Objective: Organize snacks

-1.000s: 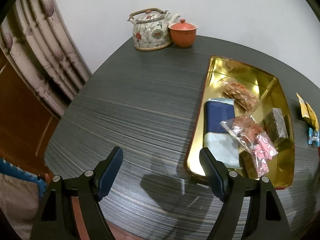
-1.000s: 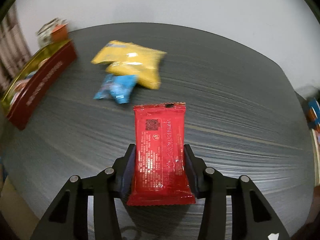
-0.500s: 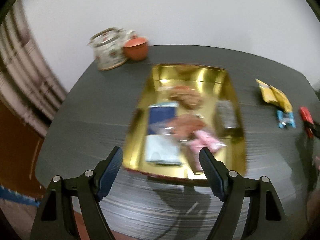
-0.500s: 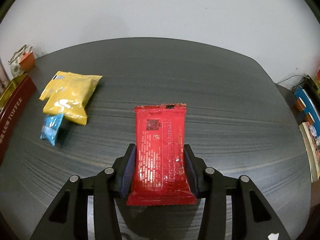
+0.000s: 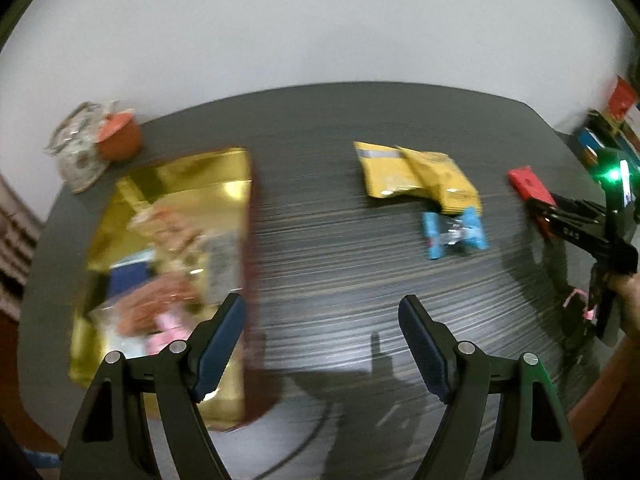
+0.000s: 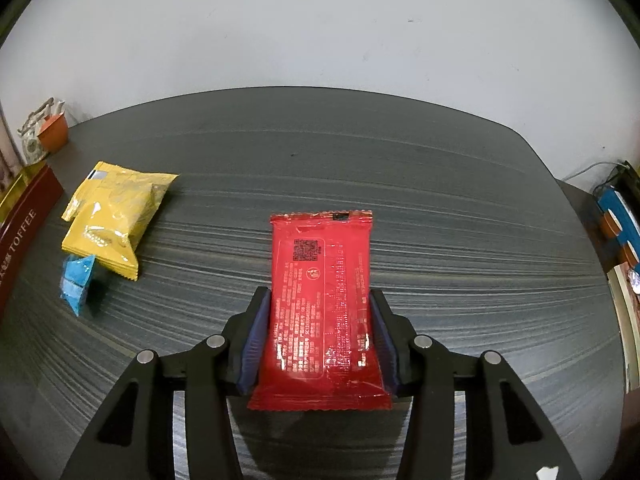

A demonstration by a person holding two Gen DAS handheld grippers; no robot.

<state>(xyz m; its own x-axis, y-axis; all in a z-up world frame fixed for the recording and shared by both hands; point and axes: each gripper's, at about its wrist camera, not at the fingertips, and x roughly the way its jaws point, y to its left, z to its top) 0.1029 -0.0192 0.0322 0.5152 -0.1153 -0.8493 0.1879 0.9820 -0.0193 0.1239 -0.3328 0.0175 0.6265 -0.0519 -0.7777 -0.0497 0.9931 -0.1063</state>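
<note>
Several snacks already lie in the gold tin (image 5: pixel 168 184) off to the left of my left gripper (image 5: pixel 320 340), whose jaws stand wide with nothing between them. By my count three remain outside it: the red packet (image 6: pixel 322 304) sits between the pads of my right gripper (image 6: pixel 320 340), which have just eased apart a little though the packet is still between them, while the yellow packets (image 6: pixel 112 220) and blue candy (image 6: pixel 76 284) lie on the surface (image 6: pixel 440 240) ahead and to its left. I judge the sorting past halfway.
</note>
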